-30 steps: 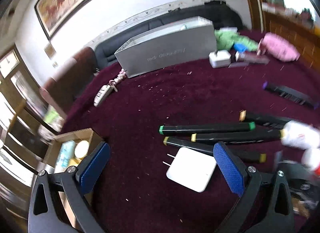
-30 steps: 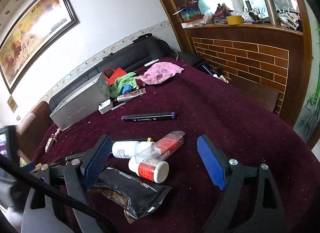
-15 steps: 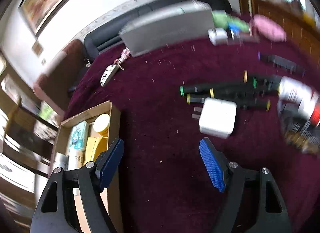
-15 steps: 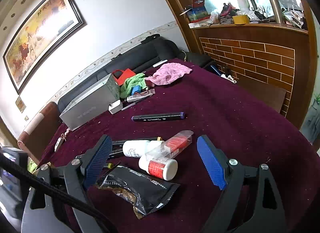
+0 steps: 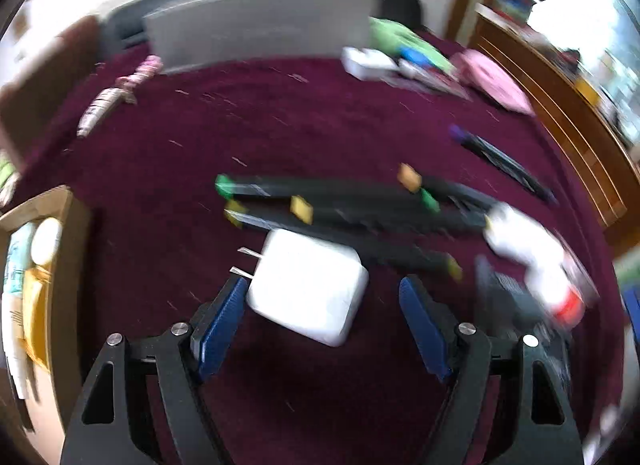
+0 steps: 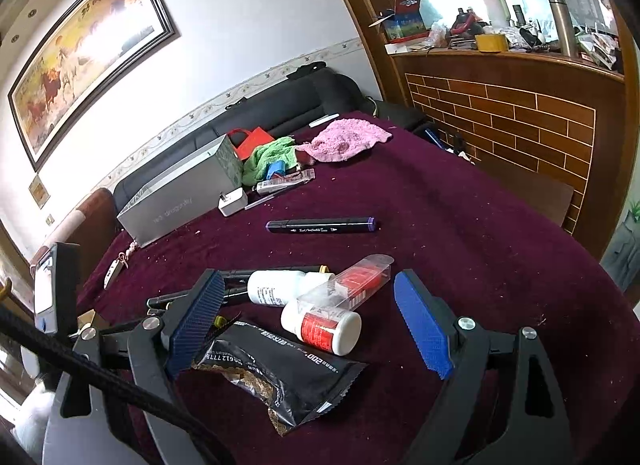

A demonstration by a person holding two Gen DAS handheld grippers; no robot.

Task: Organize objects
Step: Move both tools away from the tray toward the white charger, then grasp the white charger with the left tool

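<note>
Blurred white charger (image 5: 308,285) between open left tongs (image 5: 320,329), ungripped; right tongs (image 6: 316,329) wide, empty.

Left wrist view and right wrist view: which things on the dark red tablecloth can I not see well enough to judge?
- Left wrist view: the black markers with coloured caps are smeared by motion blur; no print is readable.
- Left wrist view: the open cardboard box is cut off by the left edge.
- Right wrist view: the black markers are mostly hidden behind the left finger and the white plastic bottle.
</note>
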